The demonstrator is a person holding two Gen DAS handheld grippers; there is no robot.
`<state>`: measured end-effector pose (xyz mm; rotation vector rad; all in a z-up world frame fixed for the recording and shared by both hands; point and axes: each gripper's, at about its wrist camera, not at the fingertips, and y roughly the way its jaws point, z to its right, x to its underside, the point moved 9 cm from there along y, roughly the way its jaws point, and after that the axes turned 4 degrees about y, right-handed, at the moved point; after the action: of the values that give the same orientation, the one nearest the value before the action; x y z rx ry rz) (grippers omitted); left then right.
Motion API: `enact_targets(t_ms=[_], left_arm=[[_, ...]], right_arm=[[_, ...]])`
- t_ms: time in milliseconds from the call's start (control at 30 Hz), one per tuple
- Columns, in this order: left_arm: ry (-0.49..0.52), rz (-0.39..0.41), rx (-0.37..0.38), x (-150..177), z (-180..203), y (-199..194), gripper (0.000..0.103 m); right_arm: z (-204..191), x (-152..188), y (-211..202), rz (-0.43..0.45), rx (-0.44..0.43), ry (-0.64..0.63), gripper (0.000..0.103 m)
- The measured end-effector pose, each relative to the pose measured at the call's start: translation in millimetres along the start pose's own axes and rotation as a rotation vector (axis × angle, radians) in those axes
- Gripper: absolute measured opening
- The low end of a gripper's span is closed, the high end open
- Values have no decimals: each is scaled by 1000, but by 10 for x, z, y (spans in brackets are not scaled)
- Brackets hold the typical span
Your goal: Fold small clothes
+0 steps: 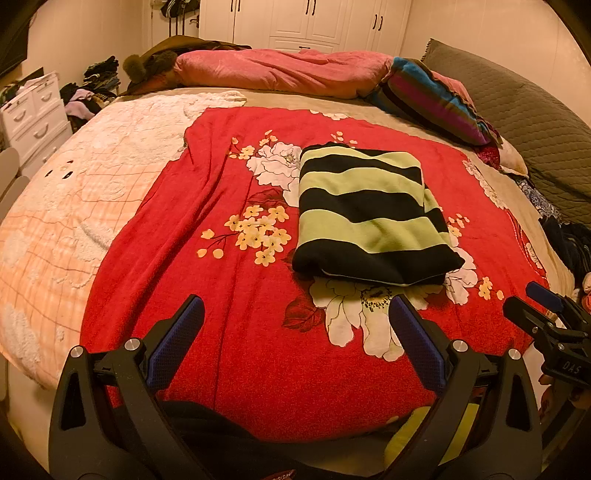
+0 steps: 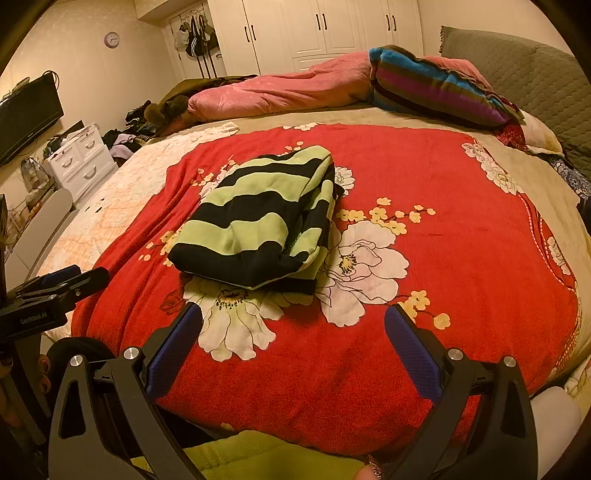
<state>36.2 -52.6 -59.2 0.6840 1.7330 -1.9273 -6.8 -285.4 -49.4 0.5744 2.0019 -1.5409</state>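
White wardrobe doors [image 1: 306, 22] line the far wall of a bedroom, and a red fleece blanket with white and yellow flowers [image 1: 229, 206] covers most of the bed. On that blanket lies the folded green-and-black striped garment [image 1: 365, 218], a thick rectangular bundle resting flat, its near edge lying over a large white flower print. Behind it, at the far side of the bed, a rumpled pink quilt [image 1: 280, 72] lies beside a blue, purple and brown striped pillow [image 1: 432, 96], with a grey quilted headboard [image 1: 524, 114] to the right. The left gripper [image 1: 295, 325] hangs above the near part of the blanket with its blue-padded fingers spread wide, holding nothing, short of the garment. The right gripper [image 2: 293, 332] is likewise spread wide and empty, its fingers apart from the bundle's near edge. A white drawer unit [image 2: 83, 158] stands by the left wall.
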Motion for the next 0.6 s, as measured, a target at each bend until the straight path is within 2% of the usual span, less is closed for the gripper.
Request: enact_targets(t_ms=[500,567,600], left_arm=[[3,1,3,18,-32,-17,94],[4,-5,-15,29,-60,-21,94],[8,-10,-47,41,-118,-32,94]], right_arm=[[80,39,38,-17,18,31,99],[169,45,55,-24,48,52,99],[250,40,61,-23,75,67,99]])
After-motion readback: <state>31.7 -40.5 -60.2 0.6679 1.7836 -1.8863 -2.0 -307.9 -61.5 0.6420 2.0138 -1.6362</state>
